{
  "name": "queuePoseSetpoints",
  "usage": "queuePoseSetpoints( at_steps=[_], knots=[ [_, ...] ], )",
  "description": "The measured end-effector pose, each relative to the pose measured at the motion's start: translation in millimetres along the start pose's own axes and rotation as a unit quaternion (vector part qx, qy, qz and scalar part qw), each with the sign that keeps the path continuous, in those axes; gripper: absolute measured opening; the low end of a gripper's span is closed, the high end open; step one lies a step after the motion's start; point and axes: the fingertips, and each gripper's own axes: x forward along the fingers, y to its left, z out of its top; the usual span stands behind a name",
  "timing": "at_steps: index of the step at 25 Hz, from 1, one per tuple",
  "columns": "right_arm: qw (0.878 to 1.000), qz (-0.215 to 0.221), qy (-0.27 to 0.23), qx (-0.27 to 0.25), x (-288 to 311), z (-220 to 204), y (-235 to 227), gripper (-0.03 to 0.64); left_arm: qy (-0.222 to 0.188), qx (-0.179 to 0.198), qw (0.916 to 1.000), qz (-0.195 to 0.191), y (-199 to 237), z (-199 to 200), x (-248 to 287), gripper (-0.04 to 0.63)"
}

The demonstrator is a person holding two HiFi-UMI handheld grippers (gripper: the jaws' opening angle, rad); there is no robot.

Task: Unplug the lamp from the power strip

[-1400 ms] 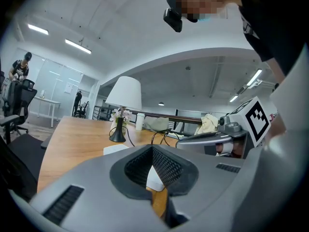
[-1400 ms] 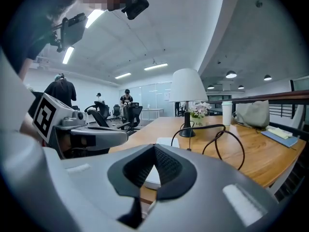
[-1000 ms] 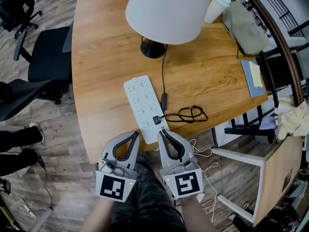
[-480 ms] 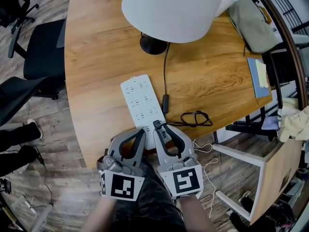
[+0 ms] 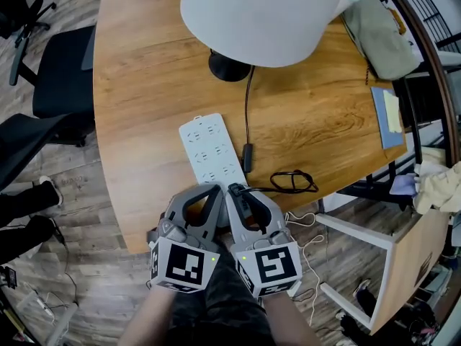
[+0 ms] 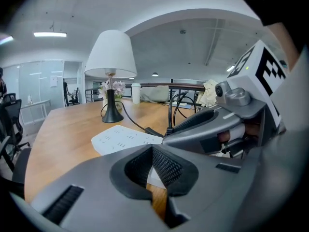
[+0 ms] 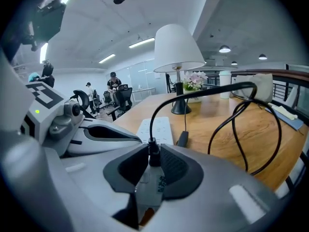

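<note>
A white power strip (image 5: 205,146) lies on the wooden table (image 5: 144,85), with the lamp's black plug (image 5: 236,191) standing in its near end. The cord runs through a coil (image 5: 292,181) and an inline switch (image 5: 247,157) to the lamp base (image 5: 229,67) under the white shade (image 5: 263,13). My right gripper (image 5: 236,190) is open, a jaw close on each side of the plug (image 7: 153,157). My left gripper (image 5: 216,188) sits beside it, shut with nothing in it, its tips over the strip's near end (image 6: 120,138).
Black office chairs (image 5: 65,85) stand left of the table. A grey bag (image 5: 378,27) and a blue notebook (image 5: 389,117) lie at the table's right side. White cables (image 5: 302,225) trail on the floor below the near edge.
Both grippers moved forward from off the table's near edge to the strip's near end. The right jaws, shut before, opened and now flank the plug.
</note>
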Motion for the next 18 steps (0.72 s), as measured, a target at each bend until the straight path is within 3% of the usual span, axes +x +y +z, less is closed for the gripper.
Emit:
queuePoseSetpoints(
  at_steps=[10, 18],
  knots=[
    [0.998, -0.052, -0.011, -0.012, -1.6, 1.6, 0.3, 0.069, 0.040, -0.036, 0.9985, -0.011, 0.8, -3.9, 9.2, -0.003],
    [0.997, -0.021, -0.066, 0.027, -8.3, 21.9, 5.0, 0.067, 0.055, -0.050, 0.9972, -0.013, 0.1, -4.2, 11.1, -0.004]
  ],
)
